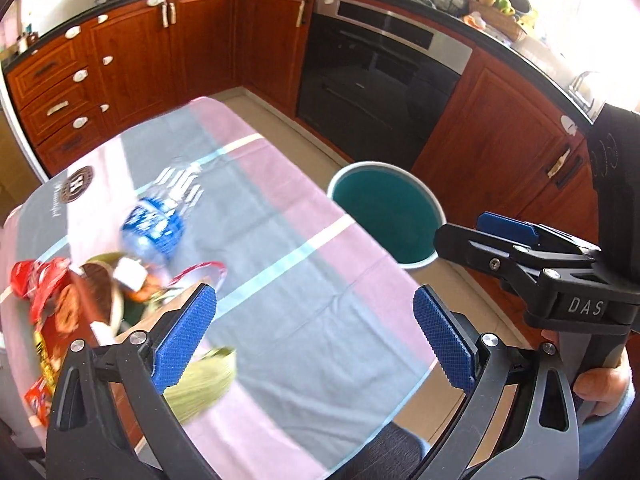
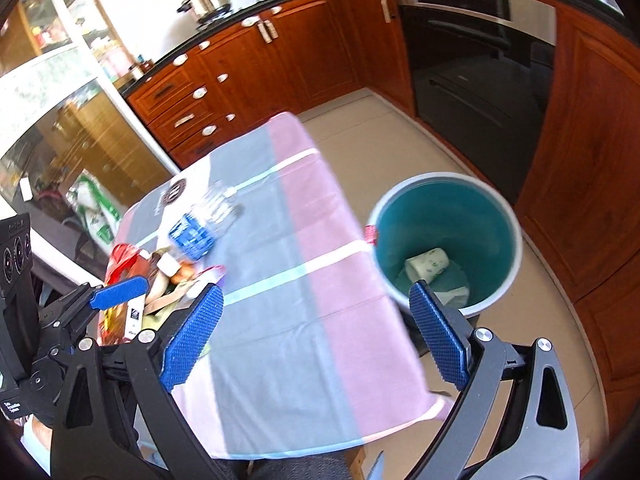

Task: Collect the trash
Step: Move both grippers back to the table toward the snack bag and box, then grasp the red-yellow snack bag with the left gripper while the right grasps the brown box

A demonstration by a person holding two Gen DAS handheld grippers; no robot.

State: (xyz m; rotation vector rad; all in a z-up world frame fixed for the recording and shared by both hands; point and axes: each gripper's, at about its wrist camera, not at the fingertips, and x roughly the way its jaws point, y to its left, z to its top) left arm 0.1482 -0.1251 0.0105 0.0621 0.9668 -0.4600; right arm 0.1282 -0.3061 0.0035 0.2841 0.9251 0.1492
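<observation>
2 tools, left tool (image 1: 314,336) and right tool (image 2: 316,334), spread wide, empty; bin (image 2: 516,236) beside table (image 2: 304,320) edge

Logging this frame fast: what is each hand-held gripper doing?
Left hand-held gripper: open, holding nothing.
Right hand-held gripper: open, holding nothing.

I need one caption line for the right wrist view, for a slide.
Open right tool above the pink-and-grey tablecloth; teal round plastic bin holding white crumpled paper stands beside it.
</observation>
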